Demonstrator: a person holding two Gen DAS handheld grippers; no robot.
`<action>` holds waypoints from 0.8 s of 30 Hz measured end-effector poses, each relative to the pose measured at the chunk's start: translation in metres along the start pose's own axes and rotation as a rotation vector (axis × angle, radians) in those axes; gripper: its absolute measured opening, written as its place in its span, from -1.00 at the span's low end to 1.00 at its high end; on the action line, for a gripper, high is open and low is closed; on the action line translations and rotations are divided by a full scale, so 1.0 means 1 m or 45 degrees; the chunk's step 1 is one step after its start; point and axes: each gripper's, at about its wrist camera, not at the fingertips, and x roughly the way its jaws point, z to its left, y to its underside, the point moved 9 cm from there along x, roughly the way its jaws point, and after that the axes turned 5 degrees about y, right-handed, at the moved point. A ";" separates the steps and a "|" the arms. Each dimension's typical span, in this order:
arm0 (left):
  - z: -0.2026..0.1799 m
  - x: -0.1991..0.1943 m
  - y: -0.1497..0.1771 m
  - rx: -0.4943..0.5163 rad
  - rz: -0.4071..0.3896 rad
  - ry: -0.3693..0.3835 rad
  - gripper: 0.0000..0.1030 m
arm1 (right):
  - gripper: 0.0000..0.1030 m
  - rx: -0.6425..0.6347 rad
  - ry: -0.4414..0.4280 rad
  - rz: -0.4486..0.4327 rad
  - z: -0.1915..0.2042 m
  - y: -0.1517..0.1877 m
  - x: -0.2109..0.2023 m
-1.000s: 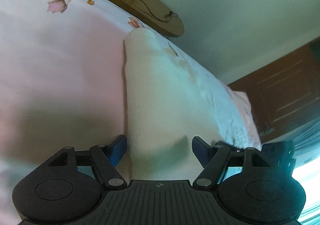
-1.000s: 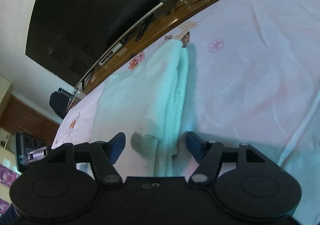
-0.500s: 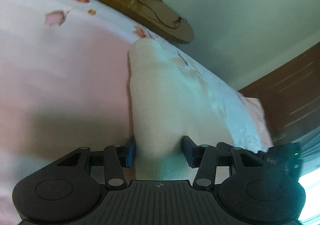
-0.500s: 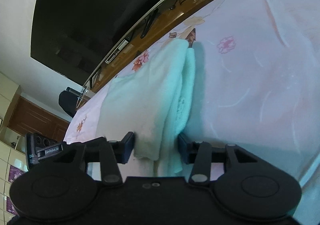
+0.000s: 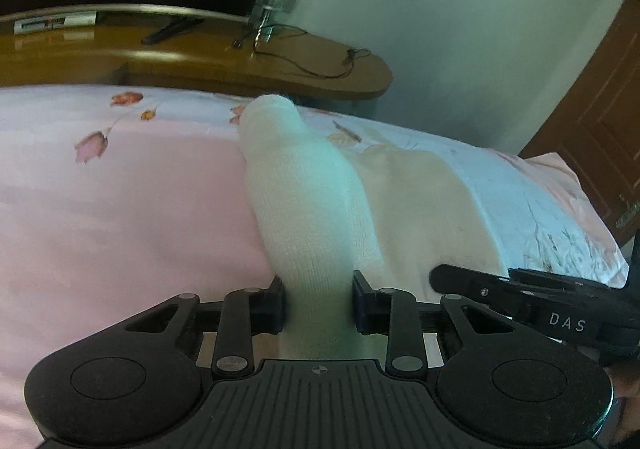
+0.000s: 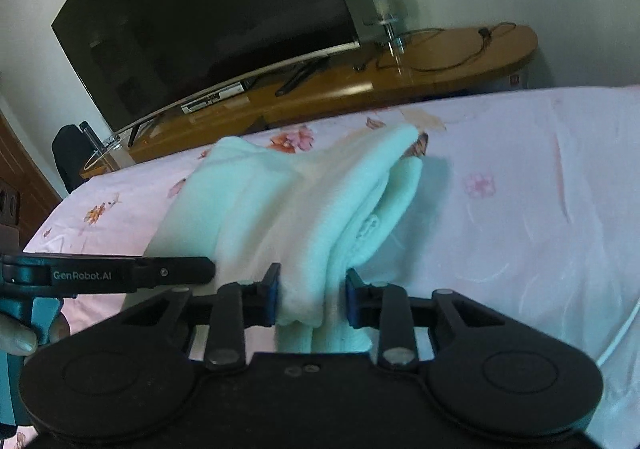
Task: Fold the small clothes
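White knit garment (image 5: 316, 209), near edge of floral bed sheet (image 5: 120, 209): left tool (image 5: 319, 307) and right tool (image 6: 311, 299), jaws just closed, each pinched a near corner, lifting; next, presumably, carrying both corners evenly toward the far edge.

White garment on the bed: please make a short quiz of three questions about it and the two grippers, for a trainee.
1. True or false: the left gripper is shut on the white garment.
2. What does the right gripper hold? A) a cable B) the white garment's near edge C) nothing
3. What surface lies under the garment?

Key
1. True. Its jaws have just been closing and now pinch the cloth.
2. B. Its jaws, also just closing, clamp the bunched layers.
3. A pink floral bedsheet, with a wooden TV stand behind the bed.
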 end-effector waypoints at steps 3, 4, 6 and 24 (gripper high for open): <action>-0.003 -0.015 -0.003 0.020 -0.015 0.002 -0.39 | -0.42 -0.011 -0.006 -0.013 0.010 -0.003 -0.011; -0.001 -0.022 -0.003 0.021 -0.025 0.001 -0.39 | -0.42 -0.016 -0.007 -0.016 0.013 -0.004 -0.014; 0.004 -0.040 -0.004 0.021 -0.047 -0.006 -0.39 | -0.42 -0.029 -0.017 -0.025 0.026 -0.009 -0.020; 0.206 -0.241 0.086 -0.216 -0.039 -0.342 -0.39 | -0.42 -0.150 -0.384 0.142 0.265 0.047 0.028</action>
